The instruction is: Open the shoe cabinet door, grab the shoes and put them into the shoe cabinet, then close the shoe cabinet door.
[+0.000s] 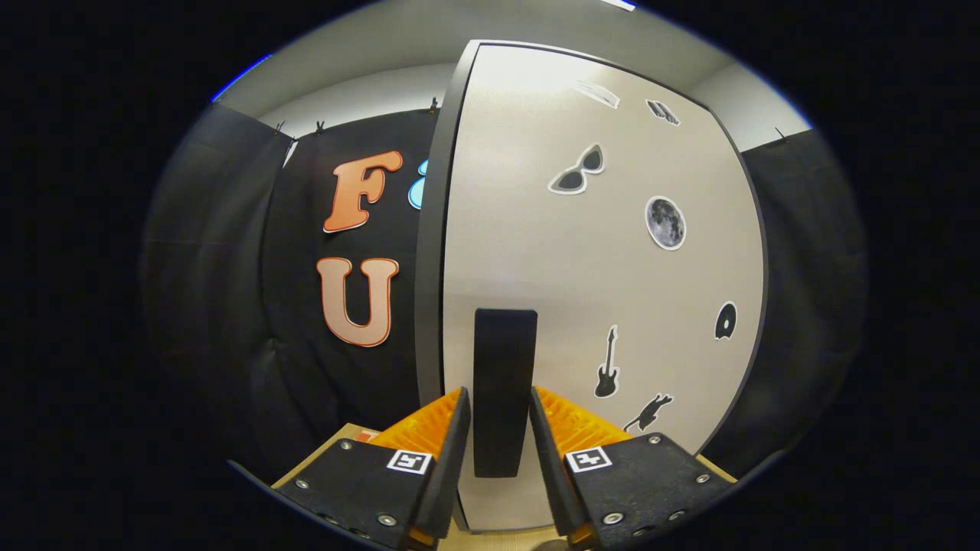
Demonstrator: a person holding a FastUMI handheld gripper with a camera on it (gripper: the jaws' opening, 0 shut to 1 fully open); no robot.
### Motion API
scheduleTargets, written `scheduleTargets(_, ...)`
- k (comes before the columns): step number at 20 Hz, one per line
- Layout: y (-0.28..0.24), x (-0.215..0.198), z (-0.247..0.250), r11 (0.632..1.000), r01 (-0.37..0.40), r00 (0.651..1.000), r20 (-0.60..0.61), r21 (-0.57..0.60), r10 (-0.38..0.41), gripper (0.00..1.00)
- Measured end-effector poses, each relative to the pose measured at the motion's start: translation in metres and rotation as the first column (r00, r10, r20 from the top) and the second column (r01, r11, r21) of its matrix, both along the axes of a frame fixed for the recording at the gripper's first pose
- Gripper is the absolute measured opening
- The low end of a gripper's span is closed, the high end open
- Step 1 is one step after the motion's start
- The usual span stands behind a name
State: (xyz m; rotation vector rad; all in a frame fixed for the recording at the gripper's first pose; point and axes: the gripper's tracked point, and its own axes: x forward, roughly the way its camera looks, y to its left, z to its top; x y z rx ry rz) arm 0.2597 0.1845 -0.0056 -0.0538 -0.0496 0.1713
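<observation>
Before booth wall, claw [499, 417] grips door handle [504, 367].

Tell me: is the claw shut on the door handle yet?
Cannot tell. The handle stands between the claw's fingers, but contact isn't clear.

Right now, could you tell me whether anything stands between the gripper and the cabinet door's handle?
Nothing visible does. The black handle on the pale cabinet door sits upright between the fingers of the gripper, one on each side; whether they press on it cannot be told.

Door handle [504, 390] between claw [498, 428] fingers (on cabinet door [536, 252]).
</observation>
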Motion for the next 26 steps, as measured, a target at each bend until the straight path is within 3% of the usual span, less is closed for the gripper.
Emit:
scheduleTargets(2,0.0,0.0,0.0,1.0,0.0,1.0,-0.007,0.013,0.0,0.38)
scheduleTargets(10,-0.008,-0.024,-0.001,0.996,-0.036,0.998,-0.039,0.08,0.039,0.26)
scheduleTargets(13,-0.02,-0.041,0.001,0.999,-0.009,1.0,-0.028,0.043,0.01,0.25)
scheduleTargets(17,-0.036,-0.068,0.004,0.994,0.013,0.999,-0.047,0.11,-0.007,0.23)
scheduleTargets(26,-0.074,-0.093,0.0,0.991,0.059,0.997,-0.048,0.117,-0.053,0.22)
